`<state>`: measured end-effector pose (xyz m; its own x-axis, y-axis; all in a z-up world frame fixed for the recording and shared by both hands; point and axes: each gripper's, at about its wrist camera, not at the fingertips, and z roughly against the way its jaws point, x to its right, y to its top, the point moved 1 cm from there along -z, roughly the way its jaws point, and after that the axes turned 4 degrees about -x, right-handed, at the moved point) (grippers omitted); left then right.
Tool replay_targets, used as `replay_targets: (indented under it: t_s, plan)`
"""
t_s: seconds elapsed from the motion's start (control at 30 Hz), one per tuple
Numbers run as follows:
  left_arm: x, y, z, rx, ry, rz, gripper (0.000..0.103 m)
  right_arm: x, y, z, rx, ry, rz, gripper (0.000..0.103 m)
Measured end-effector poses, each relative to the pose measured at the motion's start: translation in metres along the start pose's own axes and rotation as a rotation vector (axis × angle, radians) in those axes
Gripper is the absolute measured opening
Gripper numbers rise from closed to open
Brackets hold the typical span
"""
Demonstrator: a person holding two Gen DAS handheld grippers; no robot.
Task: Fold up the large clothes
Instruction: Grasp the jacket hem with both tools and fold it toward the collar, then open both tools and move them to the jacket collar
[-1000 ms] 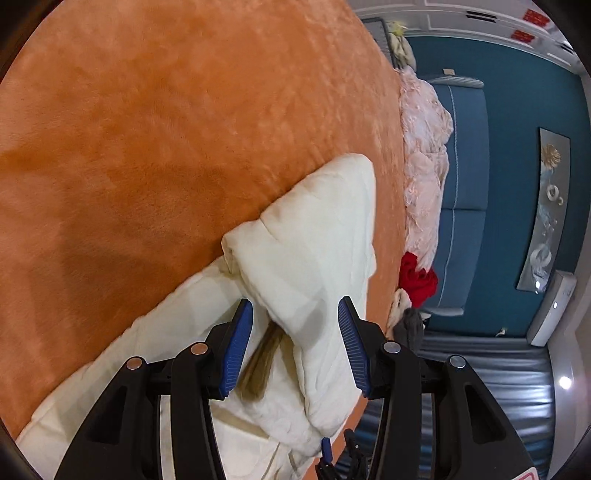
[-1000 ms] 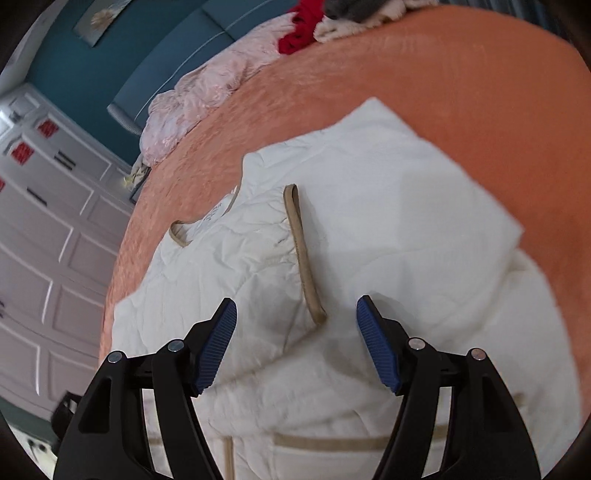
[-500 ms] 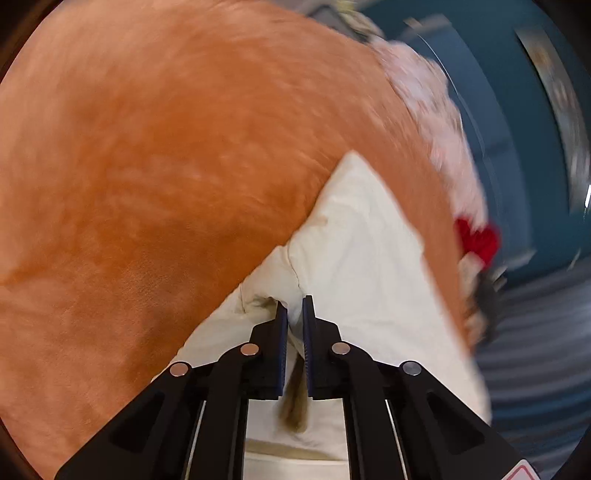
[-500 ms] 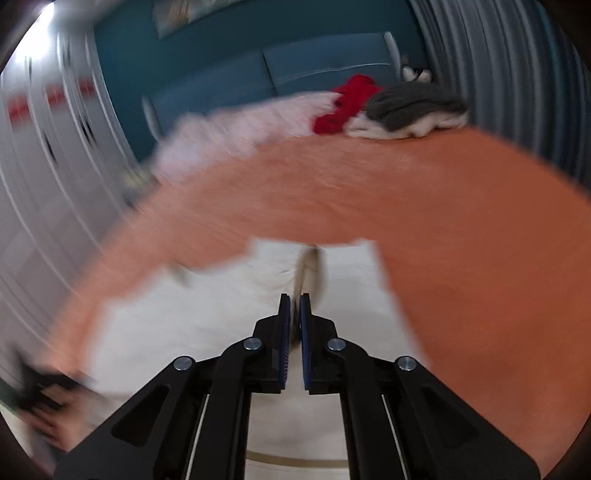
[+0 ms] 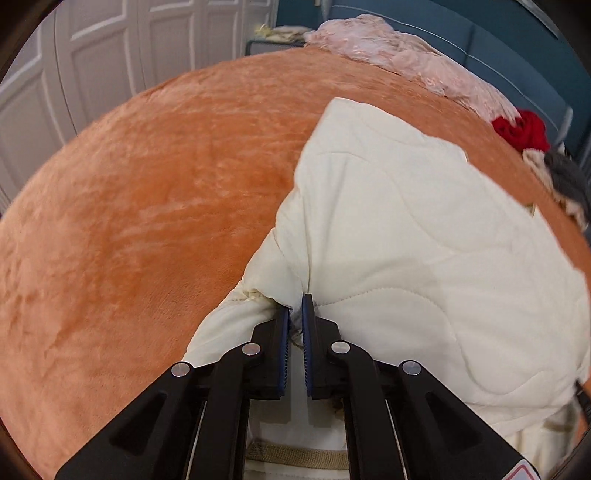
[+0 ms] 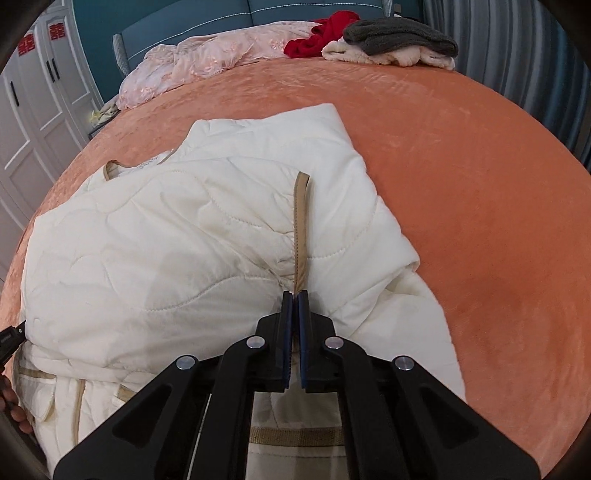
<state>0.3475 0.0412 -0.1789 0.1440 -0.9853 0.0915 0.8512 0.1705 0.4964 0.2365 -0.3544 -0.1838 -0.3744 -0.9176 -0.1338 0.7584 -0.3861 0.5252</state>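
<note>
Pinching a quilted cream jacket (image 6: pixel 192 236) on a plush orange bedspread (image 5: pixel 140 206) | left gripper (image 5: pixel 296 314) clamped on a puffy fold | right gripper (image 6: pixel 294 295) clamped on its tan trim (image 6: pixel 300 229)

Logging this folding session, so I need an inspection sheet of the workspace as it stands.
Surface: orange plush bedspread, bare to the right of the garment.
Job's things: cream quilted jacket lying partly folded, tan trim strip on top.
Clutter: pink lace fabric, red garment, grey and cream pile, all along the far edge.
Grippers: left gripper shut on a fold of the jacket; right gripper shut on the near end of the trim.
Cables: nothing seen.
Surroundings: white panelled wardrobe doors, blue padded headboard, grey curtain.
</note>
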Motion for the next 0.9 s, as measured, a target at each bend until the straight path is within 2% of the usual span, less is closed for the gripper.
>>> replay_targets:
  t_s: [0.2, 0.3, 0.33, 0.4, 0.47, 0.57, 0.7, 0.83, 0.9]
  plan:
    - [0.009, -0.006, 0.001, 0.032, 0.055, -0.048, 0.006, 0.002, 0.003, -0.001, 0.006, 0.005, 0.001, 0.002]
    - [0.004, -0.005, 0.019, 0.033, 0.065, -0.056, 0.014, 0.005, 0.008, 0.017, 0.001, 0.001, -0.016, 0.01]
    - [0.0, -0.004, 0.029, 0.025, 0.056, -0.056, 0.014, 0.007, 0.008, 0.028, 0.01, -0.005, -0.03, 0.016]
    - [-0.006, -0.005, 0.046, 0.021, 0.042, -0.058, 0.014, 0.006, 0.009, 0.053, 0.064, 0.0, -0.039, 0.017]
    - [-0.008, -0.002, 0.072, 0.061, 0.009, -0.049, 0.014, -0.005, 0.01, 0.074, 0.121, 0.019, -0.014, 0.017]
    - [0.013, 0.012, 0.087, 0.086, -0.051, -0.065, 0.014, -0.04, 0.02, 0.08, 0.134, 0.083, 0.057, 0.017]
    - [0.064, 0.019, 0.072, 0.073, -0.096, -0.139, 0.014, -0.087, 0.024, 0.052, 0.094, 0.13, 0.138, 0.019]
    - [0.094, 0.004, 0.03, -0.006, -0.083, -0.191, 0.014, -0.107, 0.008, 0.011, 0.008, 0.117, 0.16, 0.019]
    - [0.1, -0.006, 0.014, -0.002, -0.052, -0.205, 0.014, -0.105, -0.004, 0.001, 0.011, 0.113, 0.159, 0.019]
